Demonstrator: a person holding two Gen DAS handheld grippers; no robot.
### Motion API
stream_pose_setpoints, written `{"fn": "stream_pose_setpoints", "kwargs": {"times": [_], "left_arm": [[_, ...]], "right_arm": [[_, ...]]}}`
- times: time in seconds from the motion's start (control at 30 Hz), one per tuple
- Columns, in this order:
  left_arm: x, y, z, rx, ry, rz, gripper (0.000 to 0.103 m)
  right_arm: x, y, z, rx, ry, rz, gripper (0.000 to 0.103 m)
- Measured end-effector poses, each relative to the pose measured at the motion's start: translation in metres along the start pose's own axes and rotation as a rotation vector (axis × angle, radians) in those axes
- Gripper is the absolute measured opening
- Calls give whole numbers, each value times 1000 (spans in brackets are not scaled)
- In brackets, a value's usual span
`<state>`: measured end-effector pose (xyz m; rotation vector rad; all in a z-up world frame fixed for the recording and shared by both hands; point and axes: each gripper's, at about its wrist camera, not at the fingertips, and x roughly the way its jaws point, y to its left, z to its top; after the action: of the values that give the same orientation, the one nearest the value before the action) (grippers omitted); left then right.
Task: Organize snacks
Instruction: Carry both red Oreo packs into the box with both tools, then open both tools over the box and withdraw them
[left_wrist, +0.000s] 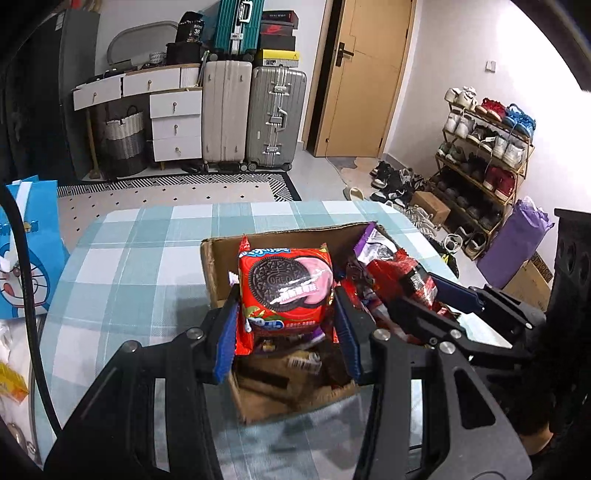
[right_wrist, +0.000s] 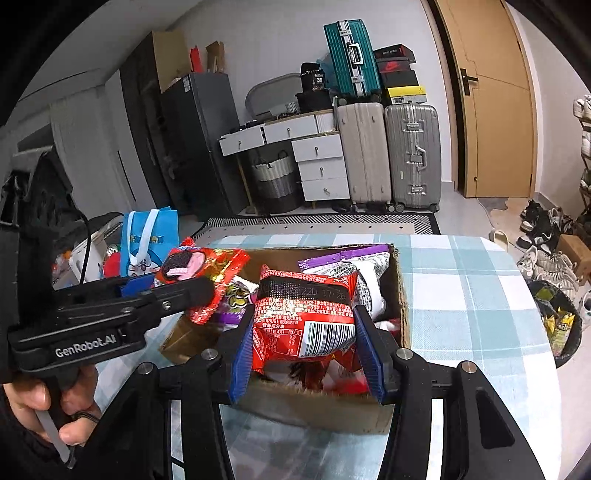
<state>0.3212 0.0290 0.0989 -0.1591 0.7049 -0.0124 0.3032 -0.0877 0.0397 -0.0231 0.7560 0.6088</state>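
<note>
A cardboard box (left_wrist: 218, 258) of snack packets stands on the checked table; it also shows in the right wrist view (right_wrist: 404, 295). My left gripper (left_wrist: 286, 328) is shut on a red Oreo packet (left_wrist: 284, 288) and holds it above the box's left side. The same packet (right_wrist: 184, 264) shows in the right wrist view with the left gripper (right_wrist: 166, 291) beside it. My right gripper (right_wrist: 303, 354) is shut on a red snack packet (right_wrist: 306, 317), barcode side up, above the box. It shows in the left wrist view (left_wrist: 402, 284) too. A purple packet (right_wrist: 347, 258) lies in the box.
A blue Doraemon bag (left_wrist: 26, 258) stands at the table's left edge. A black bin (right_wrist: 561, 321) with wrappers sits on the floor to the right. Suitcases (left_wrist: 255, 114), a drawer unit (left_wrist: 173, 122) and a shoe rack (left_wrist: 484, 155) line the walls beyond.
</note>
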Motion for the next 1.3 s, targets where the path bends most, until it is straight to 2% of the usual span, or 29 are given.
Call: {"fn": "stream_pose_setpoints", "kwargs": {"times": [0.3,0.6,0.7,0.73,0.8,0.83,0.87,0.9,0.93,1.0,1.13,1.3], "left_arm": [[39,-9,5,67,27,40,44],[53,-2,5,43,38,15,47],[52,3,3,15,32,-7,47],[50,4,2,10,28,-12,50],[46,6,1,3,26,-22,62],[43,8,0,0,24,-25,76],[38,8,-2,-2,16,-31,85],[31,9,-3,-2,5,-37,86],[25,9,-5,2,-6,-43,88],[11,9,-10,4,-21,-50,101],[-23,8,-23,8,-61,-78,102],[-68,5,-46,47,-106,-60,102]], "right_arm": [[33,-4,1,-46,39,-60,50],[53,-7,1,-73,63,-64,51],[53,-2,0,-102,64,-72,55],[53,0,-1,-120,63,-88,57],[48,5,-2,-140,53,-100,67],[43,6,-3,-145,39,-103,71],[37,7,-3,-150,21,-106,81],[30,8,-3,-153,4,-108,89],[23,8,-3,-159,-14,-109,91],[6,7,-4,-169,-39,-113,98],[-26,2,-6,-147,-83,-94,103],[-65,-1,-16,-165,-115,-81,103]]}}
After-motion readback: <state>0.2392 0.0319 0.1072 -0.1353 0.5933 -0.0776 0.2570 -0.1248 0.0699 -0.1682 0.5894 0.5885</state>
